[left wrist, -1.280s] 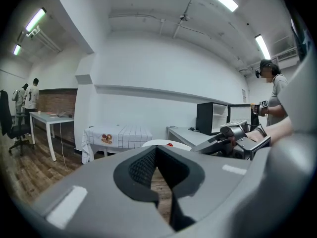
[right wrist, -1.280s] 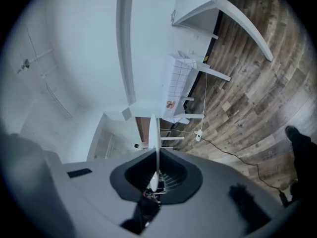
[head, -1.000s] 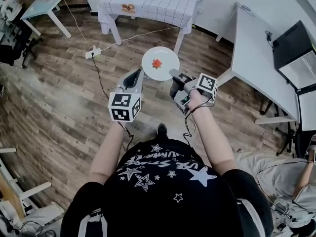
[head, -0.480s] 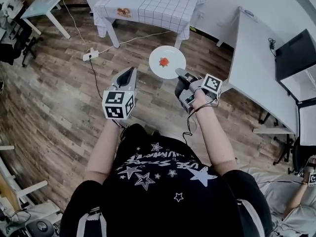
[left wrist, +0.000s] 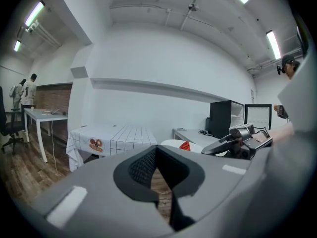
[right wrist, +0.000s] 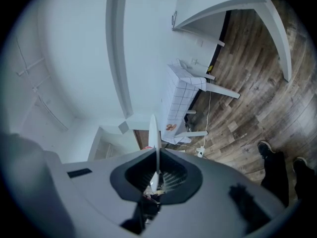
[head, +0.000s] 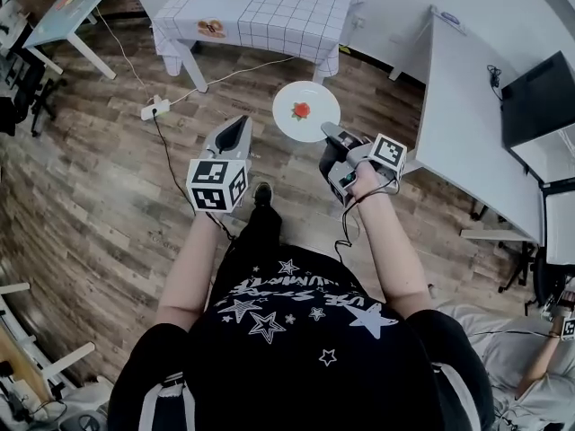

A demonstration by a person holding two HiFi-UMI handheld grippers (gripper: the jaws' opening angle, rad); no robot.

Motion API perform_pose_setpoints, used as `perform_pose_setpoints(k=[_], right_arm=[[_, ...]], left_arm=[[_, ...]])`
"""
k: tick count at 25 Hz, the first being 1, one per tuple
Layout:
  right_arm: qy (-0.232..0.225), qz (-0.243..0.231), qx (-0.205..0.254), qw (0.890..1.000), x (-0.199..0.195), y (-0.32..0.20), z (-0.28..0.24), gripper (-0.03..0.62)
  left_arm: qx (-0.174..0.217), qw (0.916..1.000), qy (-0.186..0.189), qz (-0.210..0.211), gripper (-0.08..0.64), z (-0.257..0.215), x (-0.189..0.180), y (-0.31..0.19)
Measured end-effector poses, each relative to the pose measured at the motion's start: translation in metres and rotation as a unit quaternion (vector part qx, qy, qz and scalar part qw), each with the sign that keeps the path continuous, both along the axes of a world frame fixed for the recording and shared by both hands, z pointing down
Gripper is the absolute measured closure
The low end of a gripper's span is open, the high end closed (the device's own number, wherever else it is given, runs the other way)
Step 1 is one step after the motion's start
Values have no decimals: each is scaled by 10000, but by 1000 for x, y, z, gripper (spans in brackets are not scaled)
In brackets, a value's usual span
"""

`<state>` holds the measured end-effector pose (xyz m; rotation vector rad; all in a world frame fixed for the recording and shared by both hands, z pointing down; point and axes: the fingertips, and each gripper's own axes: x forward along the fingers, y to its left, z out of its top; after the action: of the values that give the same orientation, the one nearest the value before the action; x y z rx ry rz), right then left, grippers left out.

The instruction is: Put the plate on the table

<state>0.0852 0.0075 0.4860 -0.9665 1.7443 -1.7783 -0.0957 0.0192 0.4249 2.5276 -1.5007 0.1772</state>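
The right gripper (head: 327, 132) was shut on only the edge of the plate (head: 319, 106), up over the floor (head: 108, 196) near the table (head: 269, 7), so it could tip and spill its red bit (head: 302, 109); the left gripper (head: 235, 126) was shut, empty.

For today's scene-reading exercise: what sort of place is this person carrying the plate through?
Likely an office or lab workroom: white desks, one with a monitor, a table under a checked cloth, and a power strip lying on the wood floor.
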Motion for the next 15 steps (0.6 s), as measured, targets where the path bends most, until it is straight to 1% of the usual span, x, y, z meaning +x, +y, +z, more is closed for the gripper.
perform_pose_setpoints(k=[4, 7, 12, 15], right_arm=[[38, 90, -19, 9999, 18, -36, 3, 572], [83, 176, 2, 9998, 33, -67, 1, 572], [177, 226, 81, 9996, 24, -127, -11, 572], [217, 275, 94, 9993, 19, -157, -14, 572]], left_arm=[[10, 9998, -43, 213, 551, 2, 26, -44], [6, 9995, -10, 309, 551, 0, 42, -81], [54, 9989, 37, 454, 551, -10, 40, -146], [47, 9982, 70, 598, 551, -11, 41, -176]])
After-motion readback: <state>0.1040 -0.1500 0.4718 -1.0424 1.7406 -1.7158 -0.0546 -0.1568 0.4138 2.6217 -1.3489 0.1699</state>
